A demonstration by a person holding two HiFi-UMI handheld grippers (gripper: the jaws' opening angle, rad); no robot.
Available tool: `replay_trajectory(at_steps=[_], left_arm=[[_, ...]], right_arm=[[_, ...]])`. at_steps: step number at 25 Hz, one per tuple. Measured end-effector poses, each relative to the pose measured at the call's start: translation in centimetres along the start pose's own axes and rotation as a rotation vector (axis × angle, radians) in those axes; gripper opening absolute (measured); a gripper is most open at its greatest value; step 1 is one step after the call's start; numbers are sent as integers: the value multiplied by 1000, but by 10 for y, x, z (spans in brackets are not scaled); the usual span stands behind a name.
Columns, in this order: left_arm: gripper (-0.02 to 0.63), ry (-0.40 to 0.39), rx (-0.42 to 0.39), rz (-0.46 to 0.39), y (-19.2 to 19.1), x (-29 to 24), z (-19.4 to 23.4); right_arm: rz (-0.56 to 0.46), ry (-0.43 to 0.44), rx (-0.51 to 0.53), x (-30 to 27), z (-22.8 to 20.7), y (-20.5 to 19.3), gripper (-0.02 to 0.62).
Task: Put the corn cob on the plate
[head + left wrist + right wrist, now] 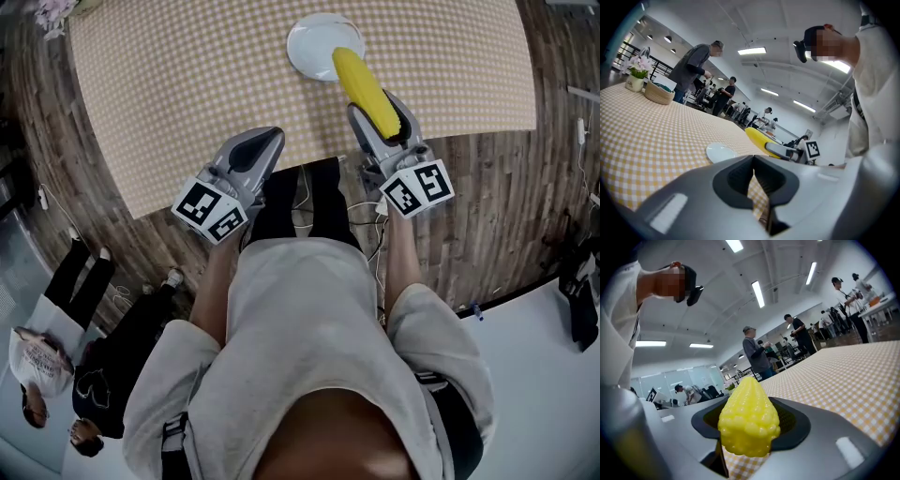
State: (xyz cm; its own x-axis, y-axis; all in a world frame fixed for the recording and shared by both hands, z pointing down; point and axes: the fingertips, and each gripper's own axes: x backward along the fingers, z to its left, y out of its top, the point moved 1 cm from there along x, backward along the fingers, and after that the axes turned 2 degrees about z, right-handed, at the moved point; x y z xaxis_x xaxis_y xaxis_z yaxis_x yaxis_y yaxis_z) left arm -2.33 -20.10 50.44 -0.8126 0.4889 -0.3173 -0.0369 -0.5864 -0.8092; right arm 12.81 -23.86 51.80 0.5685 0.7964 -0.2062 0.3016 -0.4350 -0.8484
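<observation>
Right gripper (377, 117) with corn cob (361, 80), near-level, toward plate (309, 42)

My right gripper (377, 112), just short of the plate (305, 42), clamps the corn cob (360, 77) between wide-set jaws. My left gripper (270, 139), farther back from the plate, has its jaws together.

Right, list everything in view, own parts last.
Corn cob: one, yellow, held in the right gripper, tip toward the plate.
Plate: one, white, on the tablecloth's far side.
Tablecloth: one, orange-and-white check, under the plate.
Basket: one, tan, far tablecloth corner.
Flower pot: one, white, pink flowers, beside the basket.
Bystanders: several, dark clothes, in the room behind.
Left gripper: one, grey, jaws together, empty.
Right gripper: one, grey, shut on the corn cob.
</observation>
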Motion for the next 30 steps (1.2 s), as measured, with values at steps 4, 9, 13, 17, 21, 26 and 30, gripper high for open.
replay_trajectory(at_steps=[4,9,13,17,21,26,30], left_arm=[[8,12,11,2,0,5,7],[8,18,39,2,-2,7,18],[8,20,52,-8,1,10,23],[8,17,55,-15,5,13,25],[8,19,59,-20,7,14,27],[8,25,63,-32,9,17,28],[8,26,68,-41,10,19,29]], right_arm=[[49,-35,172,-18,3,4,249],[94,-42,241,-39,-3,-5,249],[110,-62,236,-55,-13,-9,249],[133,-69,284,-82,-23,-4,249],[172,-72,326,-107,-34,-3,249],[249,-94,361,-124,-42,-18,249],[311,-111,396,-128,-44,-33,249]])
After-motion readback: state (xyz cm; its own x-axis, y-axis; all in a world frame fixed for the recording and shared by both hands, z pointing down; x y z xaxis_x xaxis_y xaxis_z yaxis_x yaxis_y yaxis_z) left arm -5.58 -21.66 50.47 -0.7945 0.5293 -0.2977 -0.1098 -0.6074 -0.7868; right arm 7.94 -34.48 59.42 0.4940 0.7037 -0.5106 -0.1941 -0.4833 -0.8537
